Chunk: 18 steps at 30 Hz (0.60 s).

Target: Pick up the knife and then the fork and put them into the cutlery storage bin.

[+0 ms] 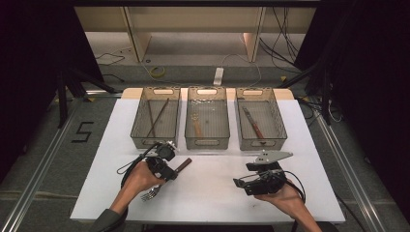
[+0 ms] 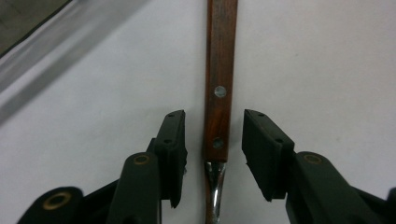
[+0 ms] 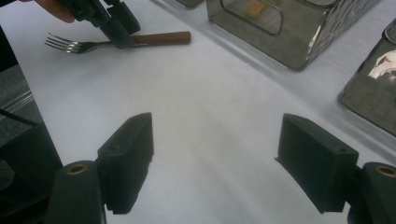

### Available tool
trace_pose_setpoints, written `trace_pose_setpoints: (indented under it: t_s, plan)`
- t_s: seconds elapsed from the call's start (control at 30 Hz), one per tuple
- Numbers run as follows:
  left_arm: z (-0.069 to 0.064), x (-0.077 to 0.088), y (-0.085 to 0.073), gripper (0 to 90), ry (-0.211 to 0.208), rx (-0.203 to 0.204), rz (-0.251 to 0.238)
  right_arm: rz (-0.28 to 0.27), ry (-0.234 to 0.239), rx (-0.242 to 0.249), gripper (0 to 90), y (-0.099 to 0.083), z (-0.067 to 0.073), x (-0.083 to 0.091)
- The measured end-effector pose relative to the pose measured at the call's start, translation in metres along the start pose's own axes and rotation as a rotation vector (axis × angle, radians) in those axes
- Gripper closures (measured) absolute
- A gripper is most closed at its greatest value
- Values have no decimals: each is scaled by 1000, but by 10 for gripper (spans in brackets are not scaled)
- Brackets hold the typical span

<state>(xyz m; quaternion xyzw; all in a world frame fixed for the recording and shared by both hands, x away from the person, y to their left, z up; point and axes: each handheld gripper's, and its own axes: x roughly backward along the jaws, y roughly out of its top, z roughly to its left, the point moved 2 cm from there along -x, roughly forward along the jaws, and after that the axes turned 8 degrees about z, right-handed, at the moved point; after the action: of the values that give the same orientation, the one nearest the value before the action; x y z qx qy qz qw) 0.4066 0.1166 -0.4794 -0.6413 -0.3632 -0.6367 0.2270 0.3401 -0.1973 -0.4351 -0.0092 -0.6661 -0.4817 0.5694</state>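
A fork [image 1: 183, 166] with a brown wooden handle lies on the white table [image 1: 212, 193], tines toward the person. My left gripper [image 1: 170, 174] is lowered over the handle near the metal neck. In the left gripper view the handle [image 2: 219, 70] runs up between the two black pads, with a gap on each side, so the left gripper [image 2: 214, 116] is open around it. The right gripper view shows the fork [image 3: 159, 38] and the left gripper [image 3: 119, 33] at the upper left. My right gripper [image 1: 243, 175] [image 3: 217, 123] hovers open above bare table at the front right, holding nothing.
Three wire-mesh baskets stand in a row at the back: the left basket [image 1: 154, 142] holds thin dark sticks, the middle basket [image 1: 207, 143] a wooden-handled utensil, the right basket [image 1: 263, 143] a red-handled one. Two basket corners [image 3: 289, 32] [image 3: 373, 93] lie ahead of my right gripper.
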Motion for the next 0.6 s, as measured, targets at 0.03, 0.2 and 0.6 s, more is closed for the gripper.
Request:
trace_pose_setpoints:
  t_s: [0.03, 0.2, 0.6]
  plan:
    - [0, -1, 0, 600, -1, -3, 11, -1, 0, 0, 274, 0, 0, 0]
    - [-2, -2, 2, 652, 0, -25, 14, 0, 5, 1, 276, 0, 0, 0]
    - [-7, -4, 4, 753, 37, -98, 41, 15, 6, 2, 279, 0, 0, -1]
